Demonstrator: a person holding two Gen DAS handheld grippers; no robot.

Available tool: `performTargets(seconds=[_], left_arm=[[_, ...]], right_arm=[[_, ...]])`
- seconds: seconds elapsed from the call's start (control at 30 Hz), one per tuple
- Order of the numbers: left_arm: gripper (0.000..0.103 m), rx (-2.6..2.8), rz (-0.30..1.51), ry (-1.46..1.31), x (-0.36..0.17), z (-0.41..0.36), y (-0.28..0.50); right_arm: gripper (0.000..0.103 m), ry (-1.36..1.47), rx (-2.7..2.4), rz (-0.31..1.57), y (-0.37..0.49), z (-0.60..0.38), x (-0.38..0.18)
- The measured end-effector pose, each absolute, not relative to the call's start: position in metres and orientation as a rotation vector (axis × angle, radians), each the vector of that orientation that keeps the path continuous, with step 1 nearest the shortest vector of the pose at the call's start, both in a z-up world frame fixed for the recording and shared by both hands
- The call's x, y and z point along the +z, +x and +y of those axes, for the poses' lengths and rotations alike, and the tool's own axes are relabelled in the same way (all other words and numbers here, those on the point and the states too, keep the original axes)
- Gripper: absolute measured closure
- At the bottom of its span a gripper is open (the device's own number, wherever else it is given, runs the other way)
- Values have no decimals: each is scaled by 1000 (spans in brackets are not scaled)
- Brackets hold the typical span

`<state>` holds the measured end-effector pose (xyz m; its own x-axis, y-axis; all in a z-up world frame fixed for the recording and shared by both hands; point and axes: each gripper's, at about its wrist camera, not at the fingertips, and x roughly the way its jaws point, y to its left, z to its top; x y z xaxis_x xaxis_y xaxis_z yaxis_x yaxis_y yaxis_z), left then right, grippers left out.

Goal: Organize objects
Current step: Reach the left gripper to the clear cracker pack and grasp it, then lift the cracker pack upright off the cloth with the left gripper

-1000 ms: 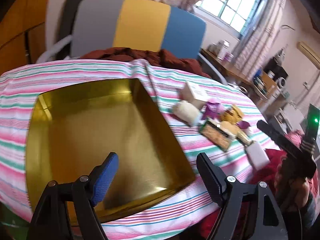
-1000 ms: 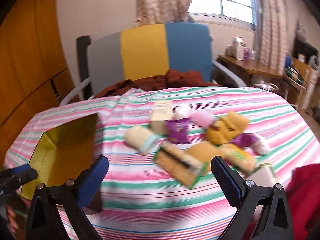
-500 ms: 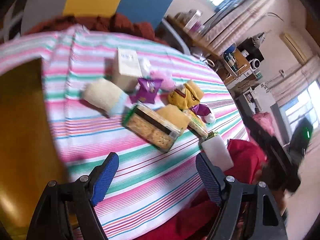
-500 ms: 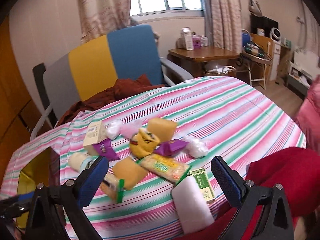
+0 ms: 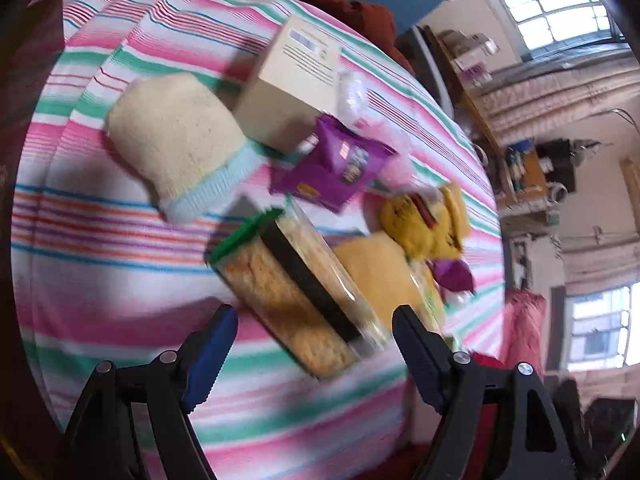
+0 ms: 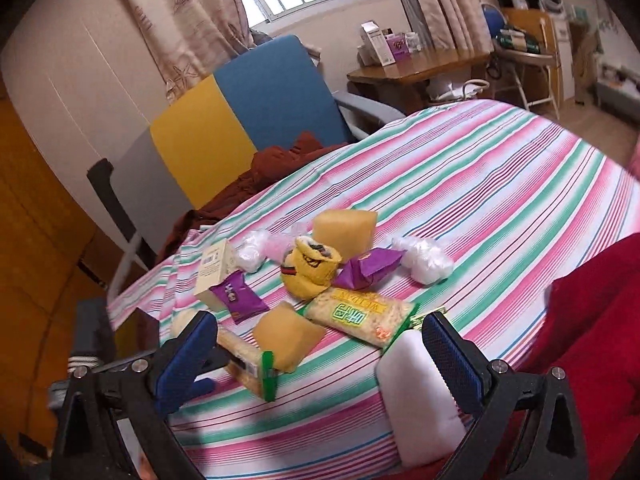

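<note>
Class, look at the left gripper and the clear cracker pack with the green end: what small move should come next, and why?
Probably ease the left gripper forward and down until its open jaws straddle the clear cracker pack with the green end, then close. The pack lies nearest, its end just ahead of the fingertips, nothing is held yet, and the right gripper is also open.

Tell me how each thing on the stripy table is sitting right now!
Left hand-held gripper: open, empty, over the cracker pack.
Right hand-held gripper: open, empty.
Cracker pack: lying flat, sealed.
Cream box: closed, tilted.
Purple snack packet: sealed, resting against the box.
Cream sock roll: rolled up, lying on its side.
Yellow sock: bunched up.
White foam block: lying at the table edge.
</note>
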<state>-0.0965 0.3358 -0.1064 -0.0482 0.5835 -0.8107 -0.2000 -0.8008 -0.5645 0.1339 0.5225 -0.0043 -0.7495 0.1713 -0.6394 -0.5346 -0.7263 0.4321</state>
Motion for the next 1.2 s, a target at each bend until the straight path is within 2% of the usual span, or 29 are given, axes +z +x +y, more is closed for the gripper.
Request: performTargets(seconds=[0.1,0.17,0.27,0.33,0.43,0.5,0.63,0.77,0.87,0.97,1.2], left_arm=[[22,1935,-405,-1678,-109,341,-101],[26,1953,-334,-1649,-108,347,-99],[41,1976,-240,-1597,-106,345,-95],[47,1972,-198,-1582,-104,341,-96],[56,2001,-37,-1550,-95,334,-92],[56,2001,88,-1536,-95,332,-89],[49,2020,251,-1495,-92,342,-82],[45,2018,225,-1521,-91,351,-82],[43,2029,298,-1506,-102,364,-78],[43,2064,390,-1390,-104,366,-66],[47,2057,366,-1337,-102,345,-60]], right_arm=[[0,-817,2477,901,133,524,-7],[0,-813,2484,925,134,526,-8],[0,-809,2485,947,134,527,-10],[0,-810,2484,956,134,528,-10],[0,-810,2482,964,134,529,-11],[0,-808,2479,968,133,530,-11],[0,-812,2467,974,132,530,-12],[0,-799,2456,984,135,531,-13],[0,-798,2454,990,135,532,-13],[0,-808,2452,990,134,532,-14],[0,-885,2408,967,127,532,-17]])
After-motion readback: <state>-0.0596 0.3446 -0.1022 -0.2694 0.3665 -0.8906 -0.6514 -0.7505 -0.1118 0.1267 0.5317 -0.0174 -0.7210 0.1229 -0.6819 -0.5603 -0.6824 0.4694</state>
